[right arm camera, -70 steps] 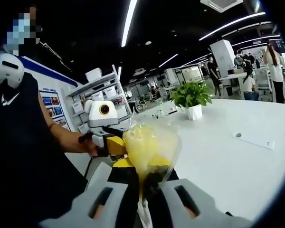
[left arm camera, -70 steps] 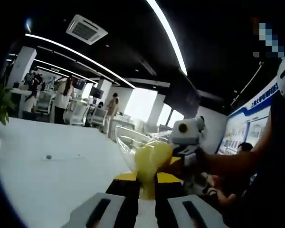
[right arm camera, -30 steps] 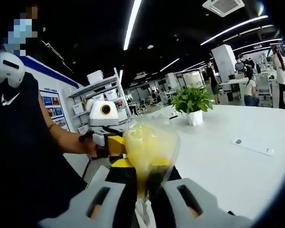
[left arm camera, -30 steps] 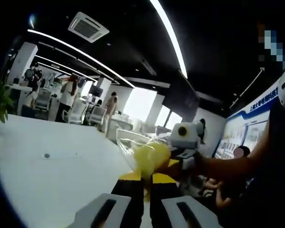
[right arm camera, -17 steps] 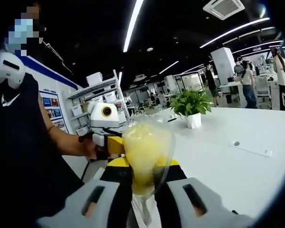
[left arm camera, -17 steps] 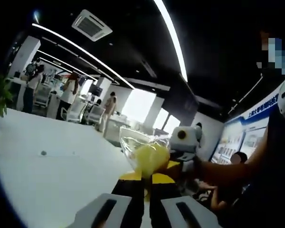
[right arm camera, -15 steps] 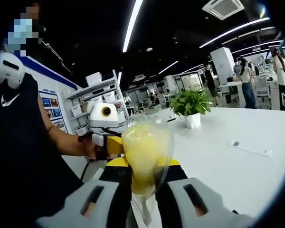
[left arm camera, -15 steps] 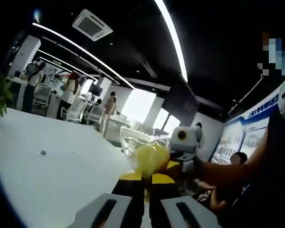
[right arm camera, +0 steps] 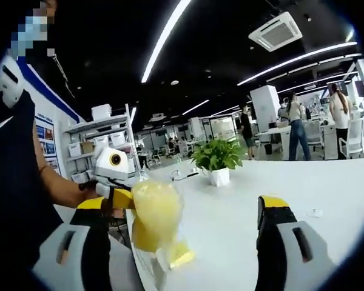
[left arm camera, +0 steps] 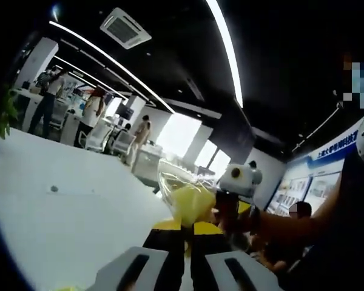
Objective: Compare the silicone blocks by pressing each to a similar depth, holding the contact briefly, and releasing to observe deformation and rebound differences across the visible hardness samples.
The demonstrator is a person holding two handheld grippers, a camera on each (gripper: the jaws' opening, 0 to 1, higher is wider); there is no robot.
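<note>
Both views sit close behind their jaws, facing each other across the white table point(right arm camera: 327, 200) — sharing the yellow bag point(left arm camera: 191, 203).

Bright room under a dark ceiling, soft and warped.
Long ceiling light strips point(left arm camera: 224, 48) glare white; the white table point(right arm camera: 230, 224) is washed out, nearly shadowless. Both views are slightly blurred, and straight lines bow strongly toward the edges.

Between the matt black fingers point(left arm camera: 170, 242) of the left gripper point(left arm camera: 186, 233) sat a soft yellow silicone block in a clear, glossy, crinkled plastic bag point(left arm camera: 185, 197). Beyond the fingertips lay a smooth white tabletop point(right arm camera: 327, 194) with a dull sheen. The right gripper point(right arm camera: 188, 242) had grey plastic shells and matt black fingers point(right arm camera: 270, 236).
</note>
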